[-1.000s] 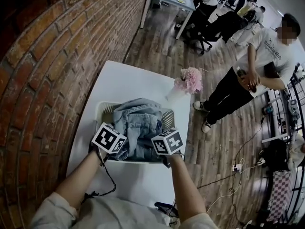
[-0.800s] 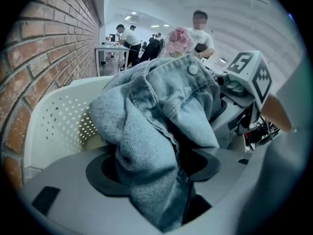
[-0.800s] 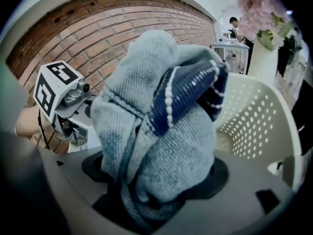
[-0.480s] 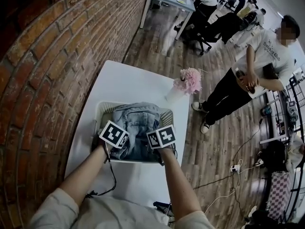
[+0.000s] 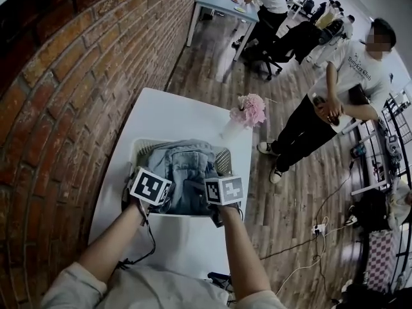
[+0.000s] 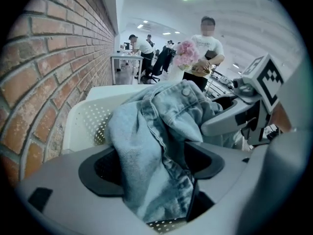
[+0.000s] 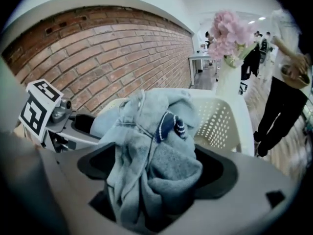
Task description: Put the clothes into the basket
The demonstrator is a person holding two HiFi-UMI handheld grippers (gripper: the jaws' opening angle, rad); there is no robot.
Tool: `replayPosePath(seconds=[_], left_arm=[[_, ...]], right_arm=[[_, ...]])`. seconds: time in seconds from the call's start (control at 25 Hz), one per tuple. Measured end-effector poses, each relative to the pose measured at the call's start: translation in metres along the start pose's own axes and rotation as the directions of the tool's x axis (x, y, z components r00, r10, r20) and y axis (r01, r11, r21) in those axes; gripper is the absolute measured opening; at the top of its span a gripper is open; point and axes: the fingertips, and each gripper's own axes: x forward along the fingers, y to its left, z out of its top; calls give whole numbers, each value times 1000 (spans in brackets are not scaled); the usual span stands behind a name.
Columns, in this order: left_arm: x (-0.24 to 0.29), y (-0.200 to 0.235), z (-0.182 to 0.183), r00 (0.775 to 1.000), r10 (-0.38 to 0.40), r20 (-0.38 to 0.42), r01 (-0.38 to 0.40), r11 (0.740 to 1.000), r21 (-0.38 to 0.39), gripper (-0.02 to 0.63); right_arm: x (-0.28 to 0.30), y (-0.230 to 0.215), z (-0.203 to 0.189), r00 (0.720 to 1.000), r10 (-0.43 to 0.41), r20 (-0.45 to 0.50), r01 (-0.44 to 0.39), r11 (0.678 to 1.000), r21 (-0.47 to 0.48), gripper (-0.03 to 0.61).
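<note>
A heap of light blue denim and grey clothes [image 5: 185, 166] fills the white perforated basket [image 5: 137, 148] on the white table. Both grippers stand at the basket's near rim, pointing down into the heap. In the left gripper view, a denim fold [image 6: 146, 146] hangs between the jaws of my left gripper [image 6: 151, 163]. In the right gripper view, grey cloth with a dark striped piece [image 7: 168, 124] bulges between the jaws of my right gripper [image 7: 154, 168]. Both pairs of jaws have just been opening and the cloth lies loose between them. The marker cubes [image 5: 149, 187] hide the jaws in the head view.
A vase of pink flowers [image 5: 244, 111] stands on the table [image 5: 167, 111] beyond the basket's far right corner. A brick wall [image 5: 58, 108] runs along the left. A person [image 5: 341, 89] stands on the wooden floor to the right; others sit at a far desk.
Both grippers pressed in toward the heap, then drew back and apart a little. The clothes have stayed in the basket.
</note>
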Motion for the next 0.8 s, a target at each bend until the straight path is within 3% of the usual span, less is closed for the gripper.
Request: replayPosePath(seconds=[0.08,0.16,0.32,0.44,0.56,0.68,0.8], left_arm=[[-14,2,8,996,46,81,-46,999,-8,382],[-31,3,21,978,77,195,-72,997,-31,382],[-61,-9,43,908,84,411,-85,996,-15,382],[-75,-20,46,866,75,495,-93,996,12,380],[-94,-30,49,817,51,574,-73,997,16,371],[-118,-37,54,769,53,637,-95,995,33,321],[-138,-44,59,717,51,695,-104,994,34,208]], right_arm=[[-15,-1,8,998,-36,53,36,999,-7,471],[-29,1,16,991,-69,114,73,997,-30,471],[-53,21,36,955,-101,277,127,989,-77,469],[-63,41,42,926,-89,368,138,984,-111,461],[-76,53,44,890,-88,448,156,981,-117,364],[-92,62,44,853,-86,514,167,979,-114,321],[-107,71,47,811,-76,580,170,979,-110,265]])
